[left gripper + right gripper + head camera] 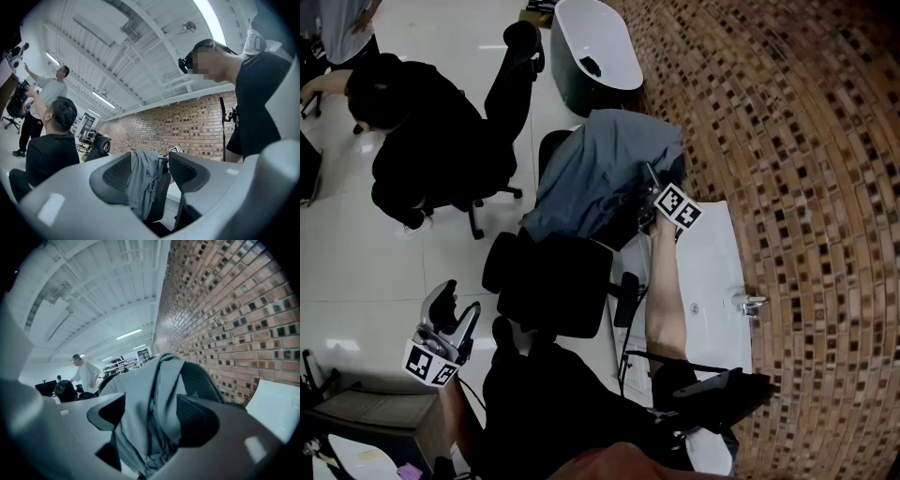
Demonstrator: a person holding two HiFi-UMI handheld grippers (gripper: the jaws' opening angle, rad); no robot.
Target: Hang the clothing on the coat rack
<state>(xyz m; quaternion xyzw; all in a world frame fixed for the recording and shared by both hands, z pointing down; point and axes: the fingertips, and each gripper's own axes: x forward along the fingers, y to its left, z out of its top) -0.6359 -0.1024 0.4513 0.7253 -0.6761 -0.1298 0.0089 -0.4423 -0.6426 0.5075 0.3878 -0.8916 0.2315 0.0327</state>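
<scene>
A grey garment (600,173) lies draped over the back of a black office chair (553,150) beside the brick wall. My right gripper (650,183) is at the garment's right edge. In the right gripper view the garment (145,399) fills the gap between the wide-spread jaws of the right gripper (150,417), and the pads do not visibly press it. My left gripper (455,302) is low at the left, well away from the chair, open and empty. In the left gripper view the garment (143,180) shows far off between the jaws of the left gripper (150,174).
A second black chair (548,281) stands just in front of me. A person in black (412,131) sits to the left, and another person stands further off (47,93). A white table (712,281) runs along the brick wall (806,169). A white tub-shaped seat (592,47) is behind the chair.
</scene>
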